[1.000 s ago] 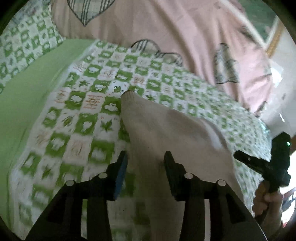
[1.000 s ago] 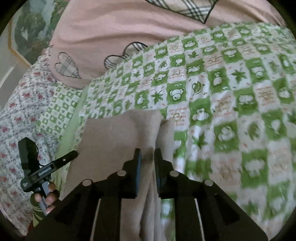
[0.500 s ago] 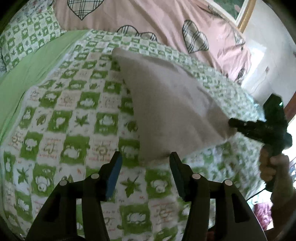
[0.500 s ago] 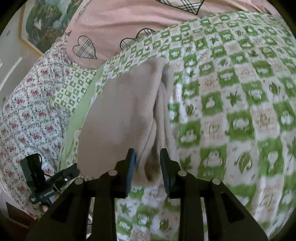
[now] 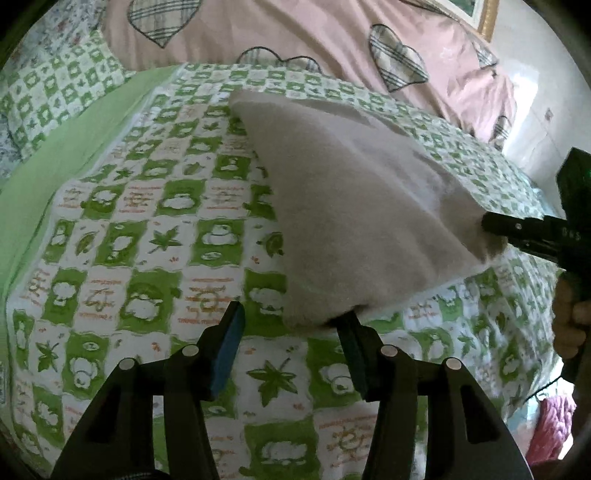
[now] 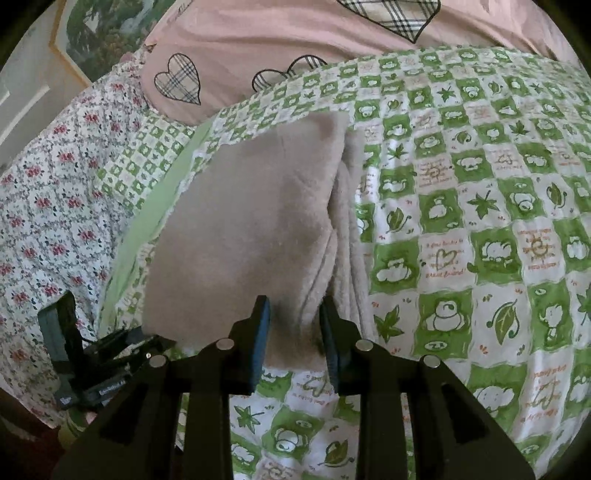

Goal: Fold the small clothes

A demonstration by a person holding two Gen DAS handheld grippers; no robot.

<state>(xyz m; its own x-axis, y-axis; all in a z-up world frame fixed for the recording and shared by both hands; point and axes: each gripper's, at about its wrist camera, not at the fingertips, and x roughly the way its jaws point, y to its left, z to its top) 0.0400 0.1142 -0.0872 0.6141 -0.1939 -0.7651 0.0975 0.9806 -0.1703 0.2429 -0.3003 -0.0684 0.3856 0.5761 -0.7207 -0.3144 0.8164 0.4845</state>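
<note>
A beige fleece garment (image 5: 354, 206) lies folded on the green-and-white patterned bedspread (image 5: 147, 240). My left gripper (image 5: 291, 332) is open, with the garment's near corner just between its fingertips and not gripped. In the right wrist view the same garment (image 6: 251, 229) shows stacked fold layers along its right side. My right gripper (image 6: 293, 325) has its jaws apart around the garment's near edge. The right gripper also shows in the left wrist view (image 5: 517, 229), at the garment's right corner. The left gripper shows in the right wrist view (image 6: 110, 354), at the garment's lower left.
A pink duvet with plaid hearts (image 5: 295, 33) lies behind the garment. A plain green sheet strip (image 5: 48, 162) and a floral cloth (image 6: 44, 206) lie on the left. A framed picture (image 6: 99, 33) hangs on the wall.
Both grippers have pulled back from the garment and opened. The garment, first spanning both sets of fingers, now lies laid down on the bedspread in front of them.
</note>
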